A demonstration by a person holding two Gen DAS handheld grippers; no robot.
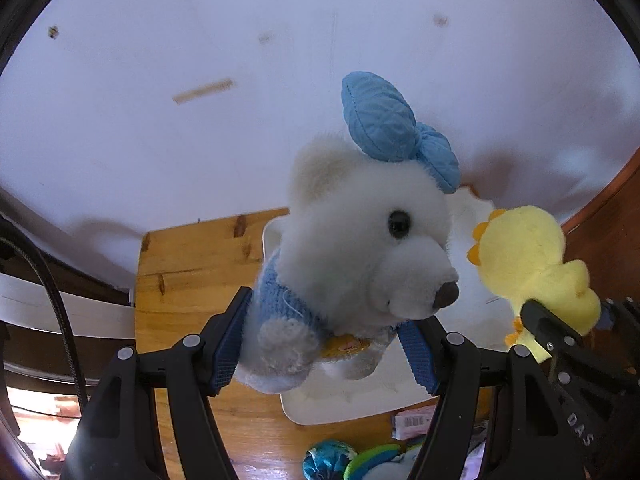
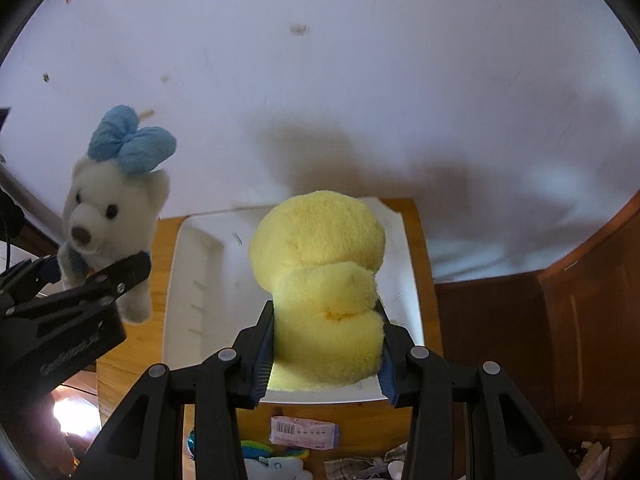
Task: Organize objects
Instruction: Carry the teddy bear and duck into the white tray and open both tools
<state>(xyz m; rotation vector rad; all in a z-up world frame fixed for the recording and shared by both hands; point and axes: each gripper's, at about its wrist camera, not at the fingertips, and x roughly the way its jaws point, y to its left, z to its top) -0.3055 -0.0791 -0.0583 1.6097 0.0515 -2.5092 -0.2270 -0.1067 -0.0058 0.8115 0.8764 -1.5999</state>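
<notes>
partly hidden white bin (image 2: pixel 208 280) beneath toys

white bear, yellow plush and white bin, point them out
white bear (image 1: pixel 360 216), left wrist view, on its face
yellow plush (image 2: pixel 320 240), right wrist view, on its rounded top
white bin (image 2: pixel 192 280), right wrist view, on its left inner wall

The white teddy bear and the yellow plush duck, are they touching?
Apart. The left wrist view shows white tray between the teddy bear and the duck.
</notes>
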